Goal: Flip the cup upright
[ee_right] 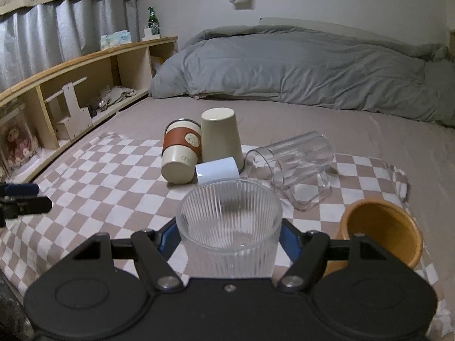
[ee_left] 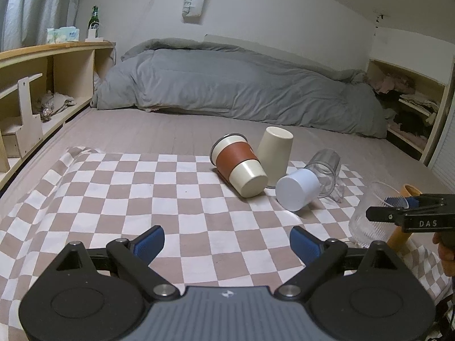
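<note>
A ribbed clear glass point(ee_right: 230, 227) stands upright, mouth up, between the fingers of my right gripper point(ee_right: 230, 234), which is shut on it; it also shows in the left wrist view point(ee_left: 372, 216). My left gripper point(ee_left: 227, 241) is open and empty above the checkered cloth point(ee_left: 142, 193). On the cloth, a cream cup with a brown sleeve point(ee_left: 239, 167) lies on its side, a beige cup point(ee_left: 274, 153) stands upside down, a white cup point(ee_left: 297, 189) lies on its side, and a clear mug point(ee_right: 293, 162) lies on its side.
An orange cup point(ee_right: 381, 233) stands upright just right of the glass. A grey duvet point(ee_left: 241, 85) lies at the back of the bed. Wooden shelves point(ee_left: 42, 85) run along the left, with a green bottle point(ee_left: 93, 22) on top.
</note>
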